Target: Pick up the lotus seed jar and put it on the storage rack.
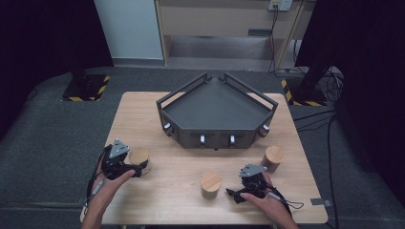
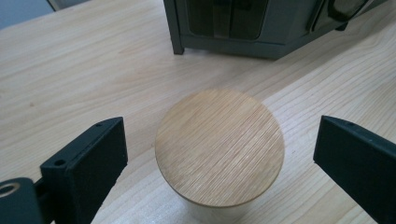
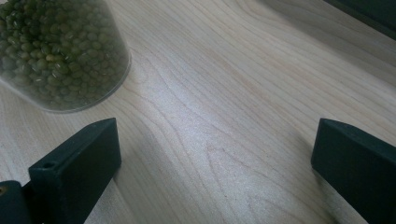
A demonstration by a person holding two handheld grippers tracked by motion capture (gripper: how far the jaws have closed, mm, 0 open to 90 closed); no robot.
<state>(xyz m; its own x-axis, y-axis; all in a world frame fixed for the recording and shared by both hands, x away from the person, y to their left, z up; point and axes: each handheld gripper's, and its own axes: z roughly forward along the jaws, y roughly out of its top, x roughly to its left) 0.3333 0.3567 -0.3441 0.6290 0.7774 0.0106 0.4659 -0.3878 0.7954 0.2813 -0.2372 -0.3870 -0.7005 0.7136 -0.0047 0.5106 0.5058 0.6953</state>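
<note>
Left tool (image 2: 219, 163) spread wide around wooden-lidded jar (image 2: 219, 147) at table's (image 1: 172, 200) near left, untouched, right tool (image 3: 212, 172) held wide over bare wood, clear jar of green beans (image 3: 58, 51) seen beside it, dark tray (image 1: 217, 112) behind.

No text, label, brand or number can be read anywhere in these views. The only sign-like marks are the yellow and black hazard stripes on the two stand bases on the floor beyond the counter, one at the left (image 1: 85, 88) and one at the right (image 1: 305, 93); they carry no letters. The wooden jar lid (image 2: 219, 147) in the left gripper view is plain grain, and the clear jar of green beans (image 3: 58, 53) in the right gripper view bears no sticker on its visible side.
</note>
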